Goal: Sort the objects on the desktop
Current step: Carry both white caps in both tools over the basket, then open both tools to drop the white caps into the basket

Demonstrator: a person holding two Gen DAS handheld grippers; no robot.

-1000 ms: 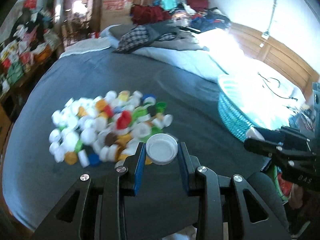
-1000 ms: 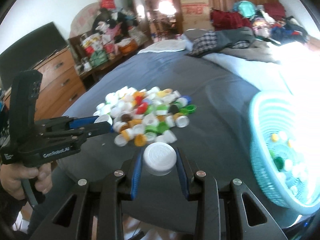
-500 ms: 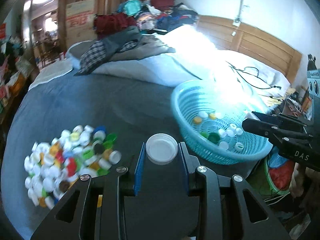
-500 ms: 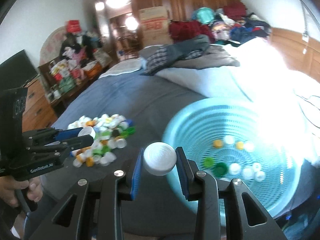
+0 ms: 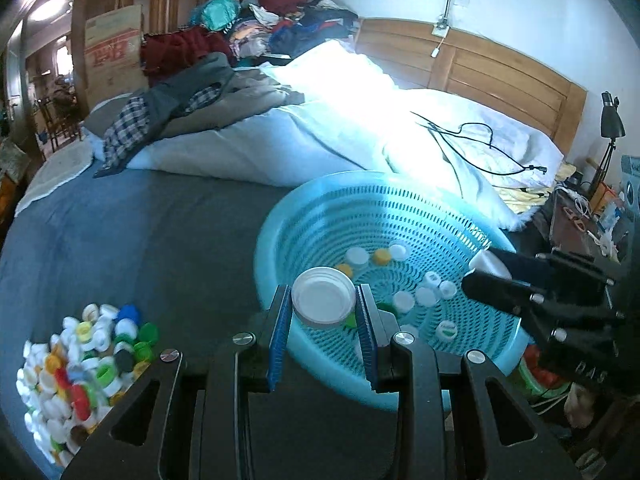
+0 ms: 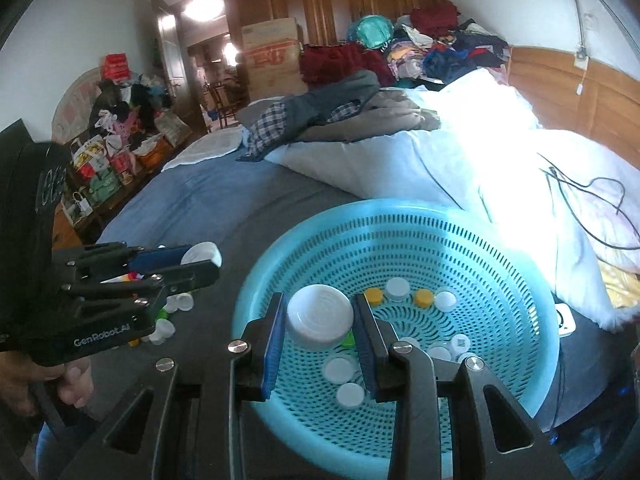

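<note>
A white lid [image 5: 323, 301], hollow side up, sits pinched between the blue pads of the left tool [image 5: 324, 312], held above the near edge of the turquoise basket [image 5: 280, 216]. A second white cap [image 6: 320, 316], ribbed top up, is clamped the same way in the right tool [image 6: 320, 320], also over the basket's near side. In the left wrist view the right tool reaches in from the right edge over the basket's rim. In the right wrist view the left tool shows at the left, with a hand [image 6: 24, 380] gripping its handle. White, yellow and green caps [image 6: 400, 288] lie scattered on the basket floor. The basket rests on a bed with a dark grey blanket [image 5: 140, 232]. To the left lies a heap of mixed-colour bottle caps [image 5: 80, 360]. Farther back lie a white duvet [image 5: 280, 148], a black cable [image 5: 472, 136], piled clothes [image 5: 180, 100] and a wooden headboard [image 5: 500, 76].
</note>
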